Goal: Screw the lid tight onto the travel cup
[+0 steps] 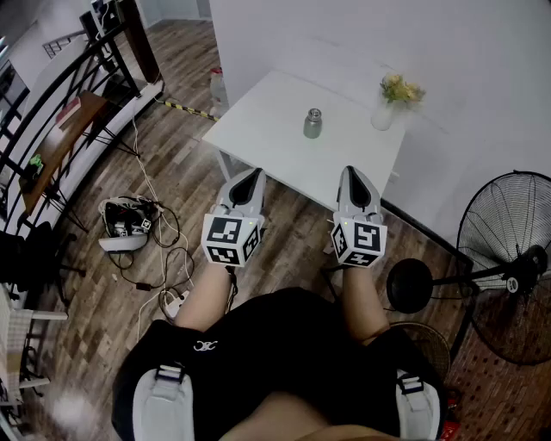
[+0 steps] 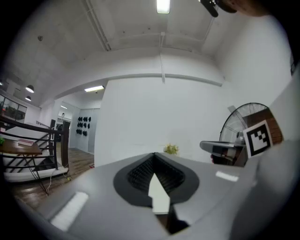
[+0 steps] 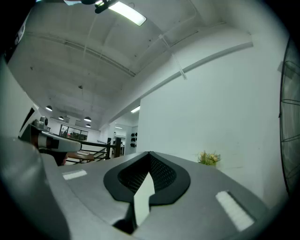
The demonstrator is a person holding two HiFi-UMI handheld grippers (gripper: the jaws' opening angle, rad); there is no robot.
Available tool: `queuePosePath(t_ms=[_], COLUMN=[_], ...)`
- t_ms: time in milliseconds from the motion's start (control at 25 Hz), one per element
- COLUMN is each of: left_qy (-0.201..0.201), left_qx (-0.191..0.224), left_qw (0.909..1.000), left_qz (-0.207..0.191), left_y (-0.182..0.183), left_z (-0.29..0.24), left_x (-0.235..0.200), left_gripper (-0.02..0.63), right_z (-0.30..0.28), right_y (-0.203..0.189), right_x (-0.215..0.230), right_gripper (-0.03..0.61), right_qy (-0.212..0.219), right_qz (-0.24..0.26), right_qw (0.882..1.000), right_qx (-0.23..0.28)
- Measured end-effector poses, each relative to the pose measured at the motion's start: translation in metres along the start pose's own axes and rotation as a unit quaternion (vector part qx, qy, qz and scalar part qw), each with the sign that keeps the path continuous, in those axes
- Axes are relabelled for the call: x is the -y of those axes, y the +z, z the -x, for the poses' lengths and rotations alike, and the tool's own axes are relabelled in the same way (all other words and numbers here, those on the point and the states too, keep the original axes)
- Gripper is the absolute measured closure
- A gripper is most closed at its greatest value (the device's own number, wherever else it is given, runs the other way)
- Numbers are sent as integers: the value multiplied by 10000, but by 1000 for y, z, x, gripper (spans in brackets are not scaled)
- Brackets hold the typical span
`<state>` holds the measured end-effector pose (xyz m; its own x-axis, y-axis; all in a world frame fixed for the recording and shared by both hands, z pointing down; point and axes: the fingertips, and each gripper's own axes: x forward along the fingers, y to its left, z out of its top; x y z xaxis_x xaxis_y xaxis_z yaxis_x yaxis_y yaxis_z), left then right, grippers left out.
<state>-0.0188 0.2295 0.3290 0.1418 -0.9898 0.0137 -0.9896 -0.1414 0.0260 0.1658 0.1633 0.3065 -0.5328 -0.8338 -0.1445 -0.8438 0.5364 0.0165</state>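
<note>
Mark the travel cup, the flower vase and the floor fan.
travel cup (image 1: 312, 126): head view, middle of its metal body.
flower vase (image 1: 382, 115): head view, white body under the flowers.
floor fan (image 1: 523, 265): head view, hub of its grille.

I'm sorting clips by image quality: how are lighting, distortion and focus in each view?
Head view: even, soft light, cup small but clear on the bright white table. Left gripper view: strong fisheye bend, dark corners, ceiling lamp glaring. Right gripper view: same bend and dark corners.
</note>
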Motion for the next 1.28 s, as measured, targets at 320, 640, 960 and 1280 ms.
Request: queuePosePath(t_ms=[320,640,960,1280], left_qy=[41,83,117,-173], left_qx=[5,29,46,-89], left_qw=[10000,9999,9999,9998], left_qz=[19,-81,73,-24], left_y=[-2,1,2,-12], left_z=[0,-14,-29,-56], left_x=[9,29,42,56], left_gripper=[561,561,561,561], right_z=[1,1,2,-5], right_y=[-3,-4,-13,-23], right_x=[11,29,43,58], right_gripper=[577,577,577,577], right_qy=[-31,130,210,119], right_qz=[-131,-265,-244,-290], right_qw=[9999,9995,9995,9994], right_qx=[41,76,-76,-110])
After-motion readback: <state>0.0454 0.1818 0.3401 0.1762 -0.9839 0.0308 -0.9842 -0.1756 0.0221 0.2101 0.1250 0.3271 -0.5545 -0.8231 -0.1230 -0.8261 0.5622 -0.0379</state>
